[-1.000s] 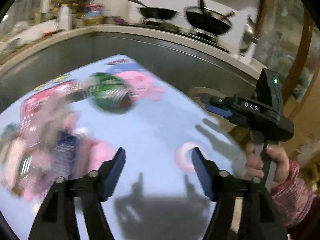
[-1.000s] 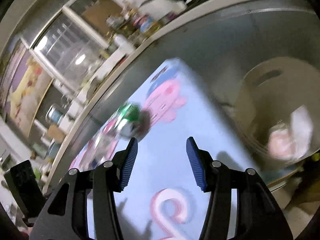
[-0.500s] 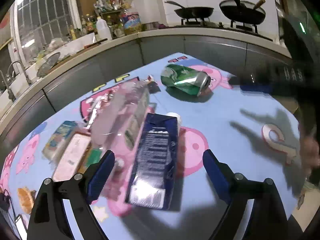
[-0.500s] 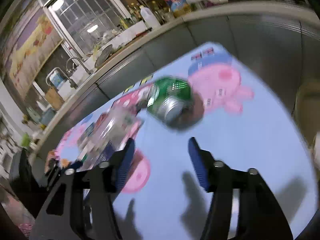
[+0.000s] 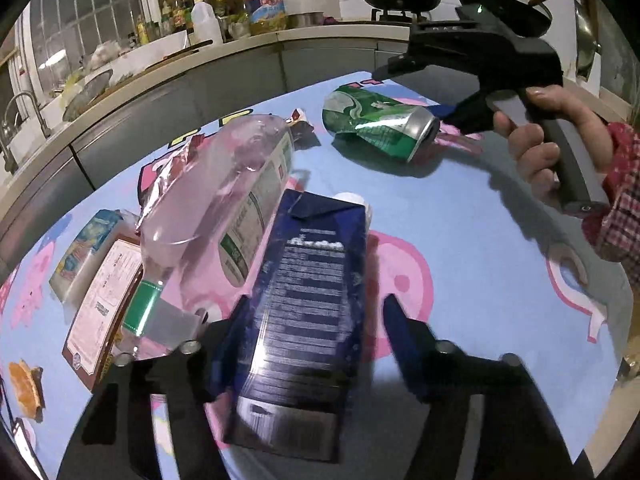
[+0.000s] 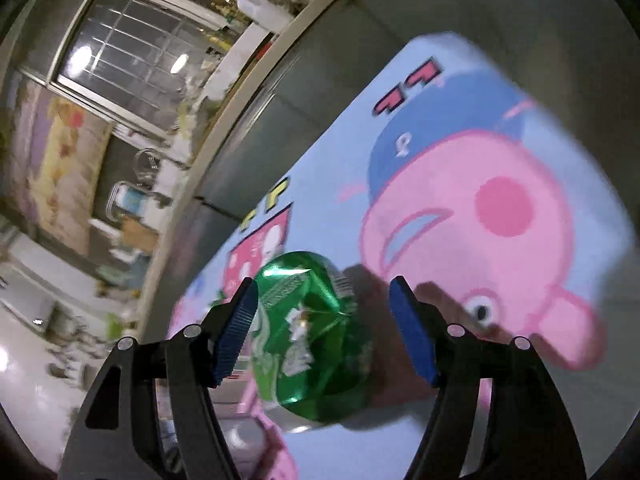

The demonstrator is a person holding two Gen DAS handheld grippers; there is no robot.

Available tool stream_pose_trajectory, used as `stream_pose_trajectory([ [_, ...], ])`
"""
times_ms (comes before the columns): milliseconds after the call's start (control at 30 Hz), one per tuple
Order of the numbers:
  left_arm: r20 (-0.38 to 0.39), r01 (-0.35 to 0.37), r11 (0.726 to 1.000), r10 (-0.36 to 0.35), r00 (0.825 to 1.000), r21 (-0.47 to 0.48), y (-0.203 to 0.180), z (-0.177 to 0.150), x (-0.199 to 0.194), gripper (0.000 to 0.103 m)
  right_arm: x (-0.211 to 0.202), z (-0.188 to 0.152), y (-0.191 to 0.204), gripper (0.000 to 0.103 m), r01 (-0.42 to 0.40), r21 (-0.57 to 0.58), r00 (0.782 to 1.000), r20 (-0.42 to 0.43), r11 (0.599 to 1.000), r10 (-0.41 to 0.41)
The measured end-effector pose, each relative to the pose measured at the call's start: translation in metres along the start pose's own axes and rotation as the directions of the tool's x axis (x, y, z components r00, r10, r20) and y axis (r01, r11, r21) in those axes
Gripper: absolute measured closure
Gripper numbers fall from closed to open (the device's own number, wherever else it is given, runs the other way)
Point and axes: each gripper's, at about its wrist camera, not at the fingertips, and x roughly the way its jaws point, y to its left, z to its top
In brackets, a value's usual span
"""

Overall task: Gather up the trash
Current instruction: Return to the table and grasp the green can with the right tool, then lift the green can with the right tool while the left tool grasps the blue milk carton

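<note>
I'm holding my left tongs (image 5: 316,320) spread wide around the dark blue carton (image 5: 308,320) lying flat near the front edge of the surface (image 5: 480,240), with the clear plastic bottle (image 5: 216,200) lying just beside the carton on its left. My right tongs (image 6: 324,320) are also spread apart, straddling the crushed green can (image 6: 312,332), which is lying on its side toward the far right corner of the surface.

Left wrist cam: low, close, faces across cartoon tablecloth (image 5: 480,240) toward kitchen counter (image 5: 240,52). Right wrist cam: closer, tilted. Both share crushed green can (image 5: 380,128) (image 6: 312,332).
</note>
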Motion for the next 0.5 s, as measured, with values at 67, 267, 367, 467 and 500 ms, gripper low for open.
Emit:
stream_pose_trajectory([
  [67, -0.01, 0.018, 1.0, -0.019, 1.0, -0.012, 0.003, 0.0, 0.002, 0.053, 0.006, -0.004, 0.005, 0.04, -0.023, -0.033, 0.999, -0.03, 0.999, 0.022],
  [267, -0.007, 0.056, 0.998, -0.056, 0.998, -0.039, 0.006, -0.005, -0.001, 0.054, -0.001, -0.036, 0.029, 0.086, -0.035, -0.149, 0.996, -0.085, 0.988, 0.022],
  [367, -0.013, 0.097, 0.994, -0.098, 0.995, -0.056, 0.005, -0.011, -0.007, 0.054, -0.024, -0.057, 0.032, 0.09, -0.041, -0.141, 0.998, -0.049, 0.989, 0.035],
  [467, -0.019, 0.165, 0.982, -0.167, 0.986, -0.095, 0.007, -0.017, -0.014, 0.054, -0.051, -0.085, 0.028, 0.091, -0.037, -0.114, 0.999, -0.004, 0.993, 0.037],
  [500, -0.021, 0.188, 0.976, -0.191, 0.981, -0.107, 0.007, -0.019, -0.017, 0.054, -0.065, -0.098, 0.025, 0.091, -0.028, -0.103, 0.999, 0.022, 0.994, 0.031],
])
